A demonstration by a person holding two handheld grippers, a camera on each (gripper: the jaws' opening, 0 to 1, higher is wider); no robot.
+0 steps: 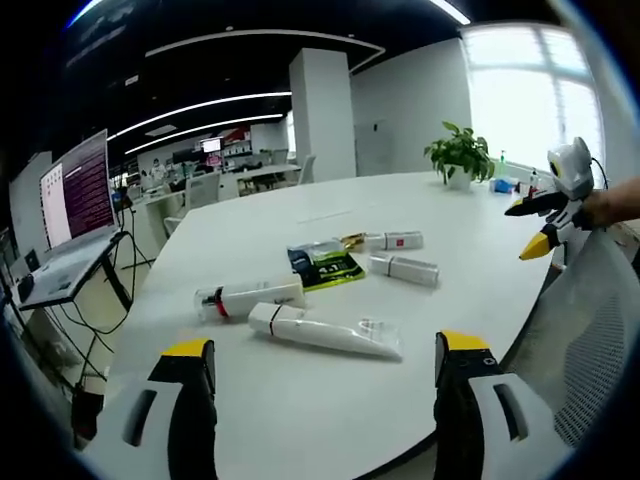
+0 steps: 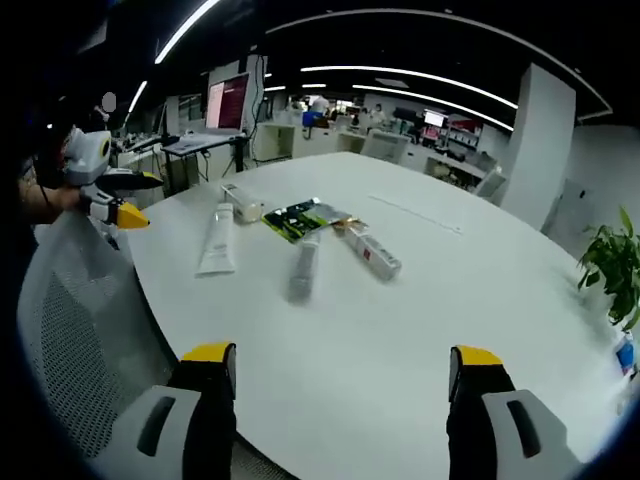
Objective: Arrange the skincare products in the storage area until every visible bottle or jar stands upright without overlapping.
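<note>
- White round table [image 1: 300, 420], bare toward near edge.
- Potted green plant [image 1: 460, 155] at table's far side, by bright window [image 1: 530, 95].
- Open laptop [image 1: 75, 205] on stand off table's side, screen lit.
- Grey mesh chair back [image 2: 70, 340] beside table edge.
- White pillar [image 1: 320, 115] beyond; office desks further back.

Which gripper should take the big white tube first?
Left, probably. Big white tube lies just ahead of the open left gripper; from the right gripper it lies farther off, toward the left.
</note>
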